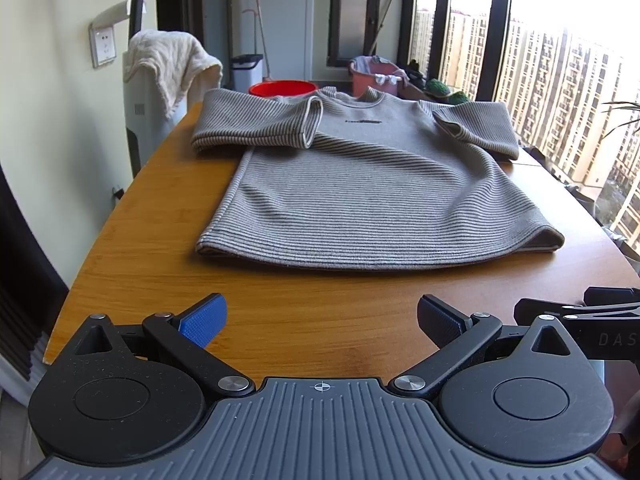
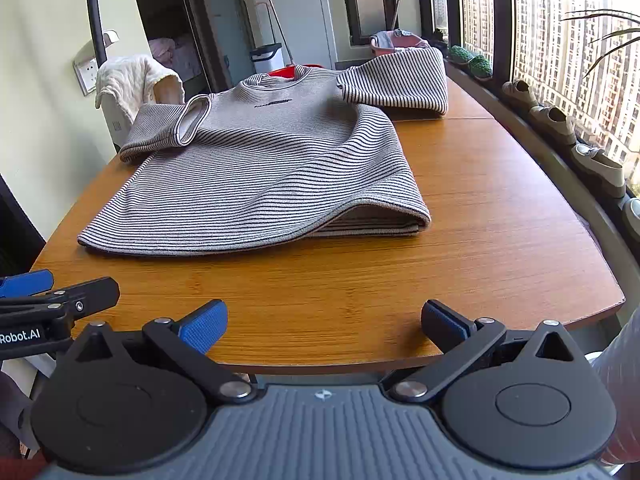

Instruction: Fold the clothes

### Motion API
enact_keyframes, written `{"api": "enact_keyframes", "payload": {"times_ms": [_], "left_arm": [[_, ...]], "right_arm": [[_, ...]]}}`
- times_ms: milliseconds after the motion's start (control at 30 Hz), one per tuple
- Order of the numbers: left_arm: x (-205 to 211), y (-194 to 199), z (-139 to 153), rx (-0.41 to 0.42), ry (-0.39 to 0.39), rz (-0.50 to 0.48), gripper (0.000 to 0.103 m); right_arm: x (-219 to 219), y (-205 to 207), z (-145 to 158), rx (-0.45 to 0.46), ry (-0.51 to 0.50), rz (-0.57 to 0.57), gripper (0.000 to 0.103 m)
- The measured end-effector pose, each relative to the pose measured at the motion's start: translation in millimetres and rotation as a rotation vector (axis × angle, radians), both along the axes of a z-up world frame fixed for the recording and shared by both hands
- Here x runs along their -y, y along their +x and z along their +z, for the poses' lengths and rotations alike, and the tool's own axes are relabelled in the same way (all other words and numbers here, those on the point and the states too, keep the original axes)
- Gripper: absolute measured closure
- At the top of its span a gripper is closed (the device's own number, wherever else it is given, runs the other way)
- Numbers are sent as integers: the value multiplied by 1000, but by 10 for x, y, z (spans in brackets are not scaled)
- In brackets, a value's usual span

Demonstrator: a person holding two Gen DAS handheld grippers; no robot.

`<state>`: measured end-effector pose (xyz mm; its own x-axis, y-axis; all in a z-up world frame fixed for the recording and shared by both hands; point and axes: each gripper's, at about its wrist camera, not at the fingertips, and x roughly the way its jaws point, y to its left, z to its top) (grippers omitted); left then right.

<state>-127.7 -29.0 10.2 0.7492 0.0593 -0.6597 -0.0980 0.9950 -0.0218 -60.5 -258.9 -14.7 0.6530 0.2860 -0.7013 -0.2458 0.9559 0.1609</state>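
A grey striped sweater (image 1: 360,188) lies face up on the wooden table (image 1: 160,280), collar at the far side, hem toward me. Its left sleeve (image 1: 256,124) is folded in across the chest; its right sleeve (image 1: 476,128) lies out to the side. It also shows in the right wrist view (image 2: 260,176), where the hem's right corner (image 2: 392,216) lifts off the table. My left gripper (image 1: 322,320) is open and empty over the near table edge, short of the hem. My right gripper (image 2: 324,322) is open and empty at the near table edge.
A white appliance draped with a towel (image 1: 168,68) stands left of the table. A red basin (image 1: 282,88) and a pink laundry tub (image 1: 376,76) sit beyond the far end. Shoes (image 2: 560,124) line the window sill on the right. Bare wood lies between the grippers and the hem.
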Motion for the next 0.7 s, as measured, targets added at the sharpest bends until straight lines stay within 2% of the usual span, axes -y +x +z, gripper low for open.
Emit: {"api": "enact_keyframes", "payload": {"times_ms": [300, 367, 533, 600, 700], "left_arm": [[-96, 122, 42, 8, -40, -23, 0], [-132, 219, 73, 15, -51, -39, 0], [-113, 579, 197, 49, -1, -114, 0], [-126, 763, 235, 53, -8, -134, 0], [-161, 1089, 217, 37, -28, -132, 0]], "right_arm": [[29, 161, 80, 21, 18, 11, 0], [16, 246, 127, 50, 20, 7, 0], [-58, 564, 310, 156, 38, -21, 0], [-77, 714, 383, 221, 76, -28, 0], [-67, 955, 414, 293, 204, -14, 0]]}}
